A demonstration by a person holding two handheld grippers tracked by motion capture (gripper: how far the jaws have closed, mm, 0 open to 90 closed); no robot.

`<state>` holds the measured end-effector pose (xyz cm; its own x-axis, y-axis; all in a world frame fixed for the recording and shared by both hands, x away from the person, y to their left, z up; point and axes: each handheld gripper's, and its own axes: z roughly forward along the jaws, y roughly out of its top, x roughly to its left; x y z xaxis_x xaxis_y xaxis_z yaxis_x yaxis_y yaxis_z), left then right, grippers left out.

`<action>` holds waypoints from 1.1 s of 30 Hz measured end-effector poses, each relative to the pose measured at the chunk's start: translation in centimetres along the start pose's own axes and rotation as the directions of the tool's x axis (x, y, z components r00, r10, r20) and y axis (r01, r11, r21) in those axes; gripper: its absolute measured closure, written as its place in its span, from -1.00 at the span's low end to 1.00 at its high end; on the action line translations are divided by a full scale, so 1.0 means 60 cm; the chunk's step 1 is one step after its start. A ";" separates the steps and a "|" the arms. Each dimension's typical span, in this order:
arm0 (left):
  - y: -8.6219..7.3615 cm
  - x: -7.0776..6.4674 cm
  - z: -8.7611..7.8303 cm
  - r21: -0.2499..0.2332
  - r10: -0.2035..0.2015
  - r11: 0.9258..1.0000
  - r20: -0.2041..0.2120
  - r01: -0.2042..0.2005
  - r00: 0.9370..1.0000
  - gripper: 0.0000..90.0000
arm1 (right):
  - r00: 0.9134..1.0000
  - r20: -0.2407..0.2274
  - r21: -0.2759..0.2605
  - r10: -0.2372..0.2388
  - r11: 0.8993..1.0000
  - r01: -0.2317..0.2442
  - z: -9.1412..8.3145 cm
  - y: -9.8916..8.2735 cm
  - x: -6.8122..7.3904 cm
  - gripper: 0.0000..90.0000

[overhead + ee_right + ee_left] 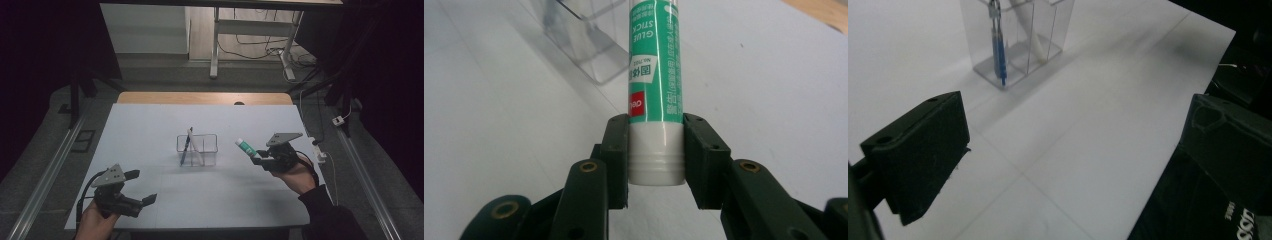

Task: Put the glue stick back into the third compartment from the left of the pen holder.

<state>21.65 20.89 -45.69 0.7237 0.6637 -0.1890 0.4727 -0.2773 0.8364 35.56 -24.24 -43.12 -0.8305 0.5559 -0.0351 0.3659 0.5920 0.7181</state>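
Glue stick (246, 147) held above table (150, 130) in high view, just right of clear organiser (197, 149) with blue pen (185, 148); right gripper (260, 159) clamped on its base, tube slanting up-left. Left gripper (142, 187) near front edge, jaws apart, empty.

Left gripper view: organiser (1013, 45) ahead, well apart; nothing between jaws.

Right gripper view: glue stick (656, 90) white end squeezed between pads, body projecting forward past organiser corner (584, 50). To do well: tilt tube upright, centre over free compartment, lower before release.
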 end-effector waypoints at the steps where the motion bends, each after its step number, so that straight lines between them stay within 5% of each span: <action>1: 0.005 -0.001 0.004 -0.007 0.005 1.000 0.007 -0.005 1.000 -1.00 | 1.000 -0.006 -0.006 -0.008 1.000 0.008 -0.001 0.003 0.003 0.46; 17: 0.085 -0.027 0.080 -0.015 0.138 0.990 0.085 -0.137 0.987 -1.00 | 0.991 -0.093 -0.097 -0.096 0.991 0.087 -0.011 0.037 0.049 0.46; 28: 0.126 -0.027 0.120 -0.056 0.159 0.987 0.173 -0.151 0.972 -1.00 | 0.984 -0.126 -0.143 -0.125 0.984 0.106 -0.010 0.049 0.073 0.46; 33: 0.141 -0.028 0.133 -0.050 0.202 0.979 0.167 -0.197 0.965 -1.00 | 0.979 -0.157 -0.147 -0.131 0.983 0.108 -0.008 0.053 0.082 0.46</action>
<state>28.43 11.87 -42.42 0.8777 0.4688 -0.0990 0.2957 -0.3676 0.8817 32.46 -19.88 -40.67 -0.9268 0.3751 -0.0194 0.2082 0.5560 0.8046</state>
